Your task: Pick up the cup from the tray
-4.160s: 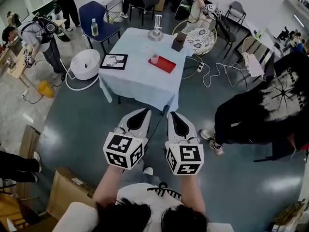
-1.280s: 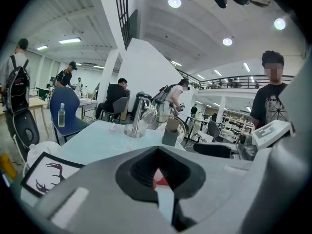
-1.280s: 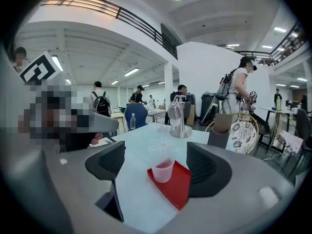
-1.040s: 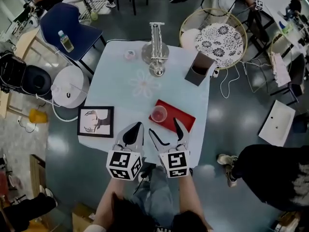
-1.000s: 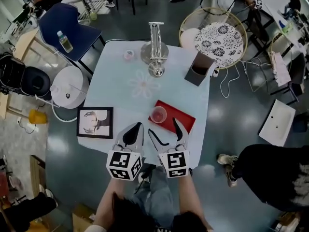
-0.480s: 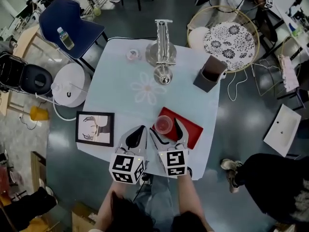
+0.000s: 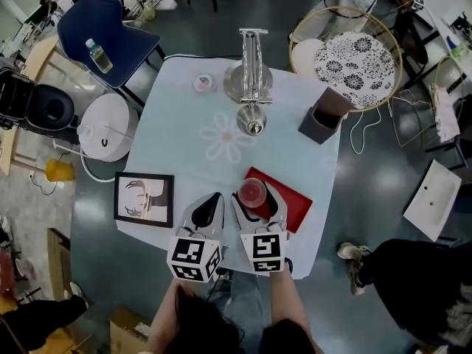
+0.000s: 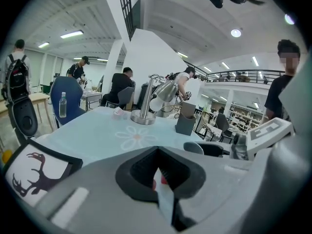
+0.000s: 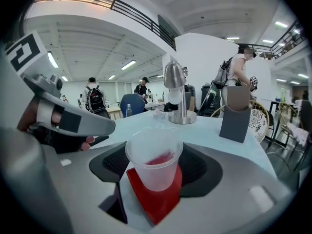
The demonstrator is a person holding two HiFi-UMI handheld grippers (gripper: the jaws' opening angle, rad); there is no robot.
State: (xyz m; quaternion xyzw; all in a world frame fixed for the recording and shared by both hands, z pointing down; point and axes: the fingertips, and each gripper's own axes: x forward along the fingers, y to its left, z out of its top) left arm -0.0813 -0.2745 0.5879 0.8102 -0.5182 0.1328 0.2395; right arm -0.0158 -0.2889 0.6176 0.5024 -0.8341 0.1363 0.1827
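Fingers [image 7: 273, 200] of right gripper [image 7: 252, 191] standing apart, now flanking translucent plastic cup [image 7: 252, 192], not pressing it; one second ago tips were stopping short of it. Cup still sitting on flat red rectangular tray [image 7: 293, 203]. Left gripper [image 7: 213, 196] hovering beside, jaws closed, empty. Counting: one cup, one tray, two grippers.

There are two grippers: the left gripper [image 7: 209, 200] and the right gripper [image 7: 252, 195]. One cup [image 7: 252, 190] is between the right gripper's jaws, on one red tray [image 7: 293, 203]. One picture [image 7: 144, 199] is left of the left gripper. Far ahead are one lamp [image 7: 249, 80], one grey box [image 7: 324, 116], one chair [image 7: 107, 26] and one bottle [image 7: 98, 55].
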